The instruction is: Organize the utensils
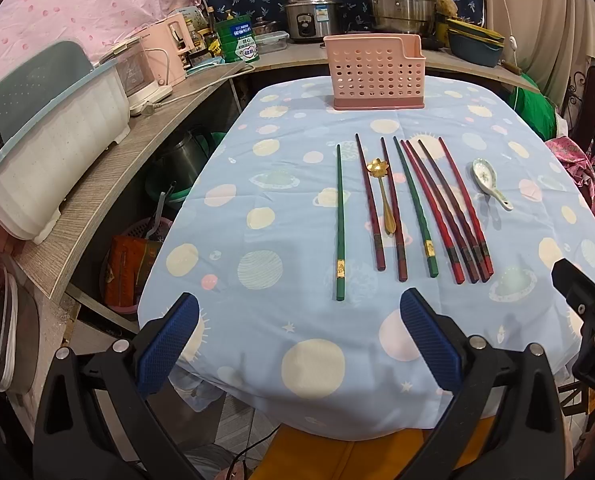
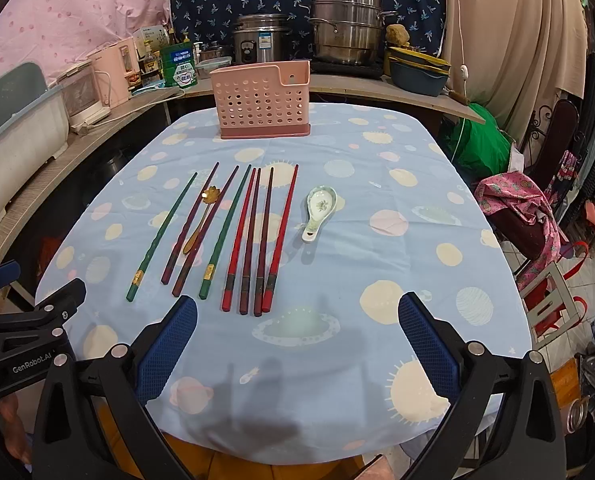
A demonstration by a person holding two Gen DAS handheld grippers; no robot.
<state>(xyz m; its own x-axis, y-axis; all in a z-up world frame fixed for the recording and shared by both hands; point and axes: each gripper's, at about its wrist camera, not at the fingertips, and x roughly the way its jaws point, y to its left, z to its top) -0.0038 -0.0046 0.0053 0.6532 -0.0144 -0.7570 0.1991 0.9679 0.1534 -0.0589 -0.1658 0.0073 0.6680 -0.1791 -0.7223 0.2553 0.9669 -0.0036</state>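
Note:
Several chopsticks lie side by side on the blue tablecloth point(image 1: 281, 200): green ones point(image 1: 340, 220) point(image 2: 159, 240) and red and dark red ones point(image 1: 445, 208) point(image 2: 253, 240). A gold spoon point(image 1: 381, 196) point(image 2: 201, 216) lies among them. A white ceramic spoon point(image 1: 491, 182) point(image 2: 319, 212) lies to their right. A pink perforated utensil holder point(image 1: 373, 74) point(image 2: 263, 98) stands at the table's far end. My left gripper point(image 1: 297, 344) is open and empty above the near table edge. My right gripper point(image 2: 297, 344) is open and empty too, near the chopsticks' near ends.
A wooden counter point(image 1: 109, 184) runs along the left and back with a white bin point(image 1: 45, 152), pink appliances, a green tin, a rice cooker point(image 1: 311, 12) and steel pots point(image 2: 345, 30). Chairs and cloth point(image 2: 525, 204) stand right of the table.

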